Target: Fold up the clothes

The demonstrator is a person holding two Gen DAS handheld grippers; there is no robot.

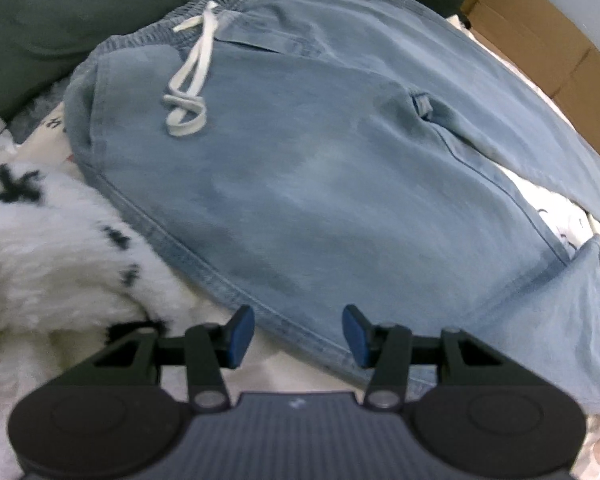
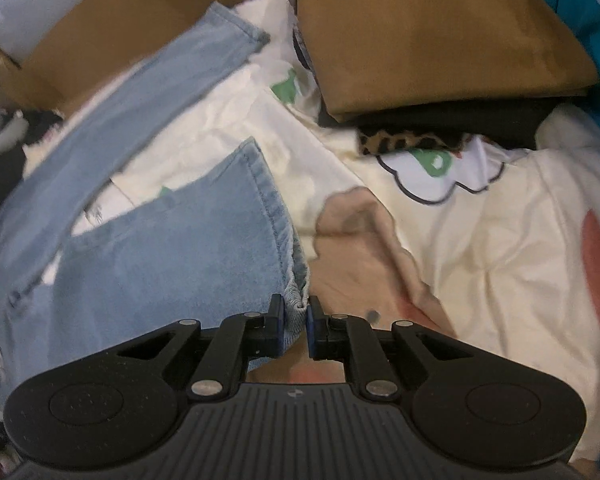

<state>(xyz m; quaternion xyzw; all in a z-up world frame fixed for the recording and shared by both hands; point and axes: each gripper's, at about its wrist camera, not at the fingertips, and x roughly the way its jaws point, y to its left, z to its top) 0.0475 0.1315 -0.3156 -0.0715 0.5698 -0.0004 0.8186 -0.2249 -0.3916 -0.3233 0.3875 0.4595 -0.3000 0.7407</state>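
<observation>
Low in both frames, tongs work the denim trousers [image 1: 320,160].
Right tongs [image 2: 296,316] pinch a leg hem, probably to fold it; left tongs [image 1: 298,332] hover half-wide, empty, above the trousers' lower edge on the bedsheet [image 2: 480,220].

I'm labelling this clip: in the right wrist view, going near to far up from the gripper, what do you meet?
right gripper pinching the jeans leg hem → cream printed sheet → second jeans leg → cardboard box.
</observation>
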